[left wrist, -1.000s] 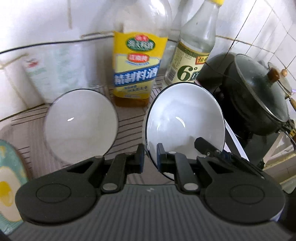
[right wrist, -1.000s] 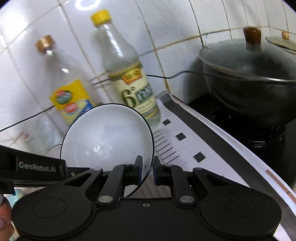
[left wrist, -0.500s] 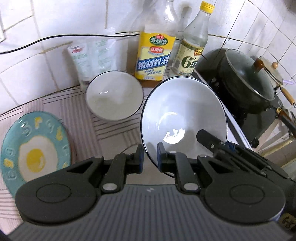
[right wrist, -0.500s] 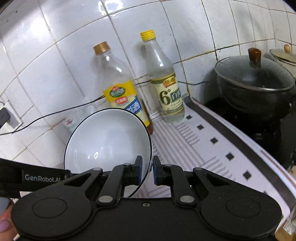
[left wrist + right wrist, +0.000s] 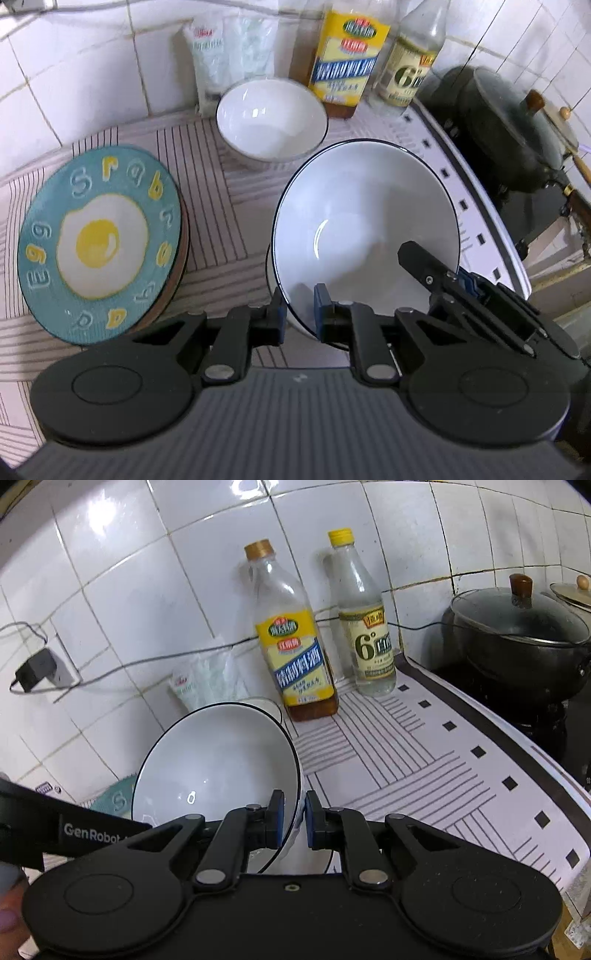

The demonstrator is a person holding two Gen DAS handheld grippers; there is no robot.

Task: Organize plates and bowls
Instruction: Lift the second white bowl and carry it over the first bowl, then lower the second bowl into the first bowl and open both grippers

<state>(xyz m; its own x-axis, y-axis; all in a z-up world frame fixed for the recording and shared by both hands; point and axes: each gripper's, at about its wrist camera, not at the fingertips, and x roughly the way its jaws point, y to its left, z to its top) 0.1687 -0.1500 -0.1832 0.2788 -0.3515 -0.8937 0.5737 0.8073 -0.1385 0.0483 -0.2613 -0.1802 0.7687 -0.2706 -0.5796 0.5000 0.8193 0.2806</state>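
Note:
A white bowl with a dark rim (image 5: 365,229) is held tilted above the counter by both grippers. My left gripper (image 5: 299,314) is shut on its near rim. My right gripper (image 5: 294,821) is shut on the opposite rim; the same bowl shows in the right wrist view (image 5: 214,764). A second white bowl (image 5: 271,120) stands upright on the striped mat by the wall. A teal fried-egg plate (image 5: 99,242) lies on a small stack at the left.
Two bottles (image 5: 291,646) (image 5: 364,627) and a plastic packet (image 5: 229,51) stand against the tiled wall. A black lidded pot (image 5: 517,627) sits on the stove at the right. A cable and a plug (image 5: 40,668) run along the wall.
Both grippers have pulled back and up from the wall with the bowl between them. The egg plate and the second bowl have come fully into the left view.

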